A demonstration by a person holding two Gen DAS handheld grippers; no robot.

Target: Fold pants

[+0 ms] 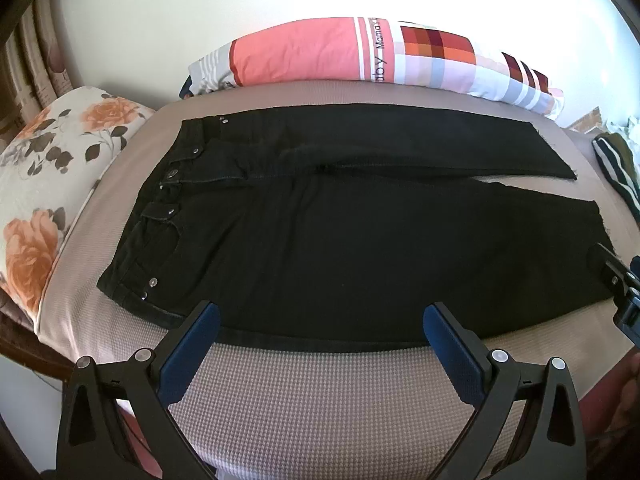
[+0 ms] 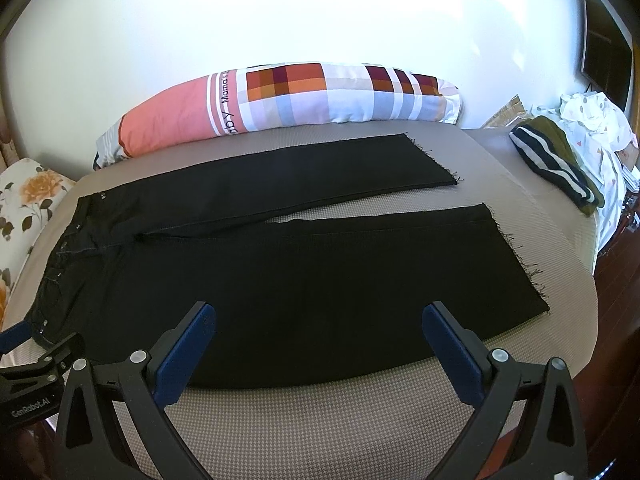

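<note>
Black pants (image 1: 340, 232) lie flat on the bed, waistband to the left, both legs spread apart toward the right with frayed hems. They also show in the right wrist view (image 2: 312, 272). My left gripper (image 1: 322, 324) is open and empty, hovering at the near edge of the pants by the hip. My right gripper (image 2: 320, 324) is open and empty, at the near edge of the closer leg. The right gripper also shows at the right edge of the left wrist view (image 1: 624, 284), and the left one at the left edge of the right wrist view (image 2: 36, 364).
The bed has a beige textured cover (image 1: 320, 396). A long pink and checked pillow (image 1: 360, 56) lies along the wall behind the pants. A floral pillow (image 1: 44, 184) is at the left. A striped dark garment (image 2: 556, 164) and a white cloth pile (image 2: 596, 120) lie at the right end.
</note>
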